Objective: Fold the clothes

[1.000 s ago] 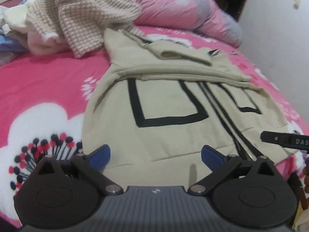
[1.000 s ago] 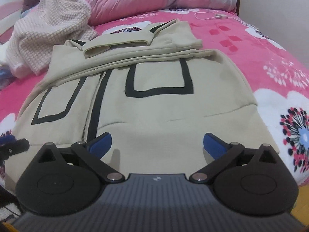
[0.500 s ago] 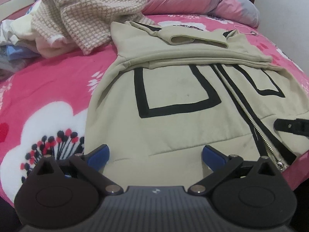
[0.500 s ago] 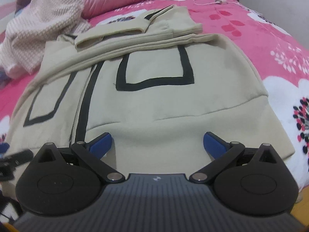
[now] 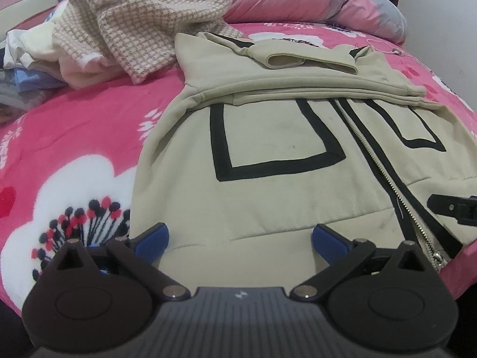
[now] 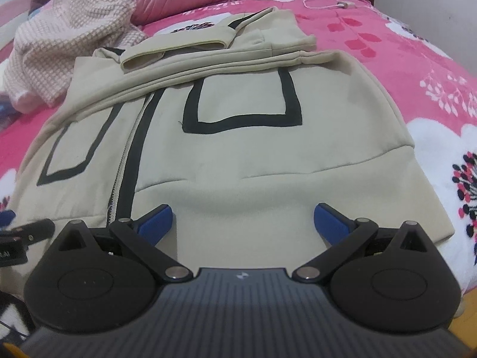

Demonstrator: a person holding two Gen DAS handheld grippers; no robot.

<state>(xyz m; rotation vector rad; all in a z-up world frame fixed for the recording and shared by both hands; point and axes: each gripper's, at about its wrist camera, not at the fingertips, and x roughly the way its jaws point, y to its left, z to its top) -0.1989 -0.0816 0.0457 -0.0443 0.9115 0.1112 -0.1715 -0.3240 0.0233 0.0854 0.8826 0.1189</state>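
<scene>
On the far left lies one pile of clothes [image 5: 32, 68] with a knit sweater [image 5: 143, 15] on top. The left gripper [image 5: 240, 235] is level, low over the hem of the jacket [image 5: 268, 185], its two blue fingers [image 5: 150, 237] spread wide, grasping nothing. One beige jacket lies flat on the pink blanket [image 5: 74, 125], zipper [image 5: 384, 176] closed, two black-outlined pockets [image 6: 241, 104], sleeves folded across the top. The right gripper [image 6: 243, 222] hovers level at the hem too, released, empty. One cable [image 6: 325, 4] lies far right.
</scene>
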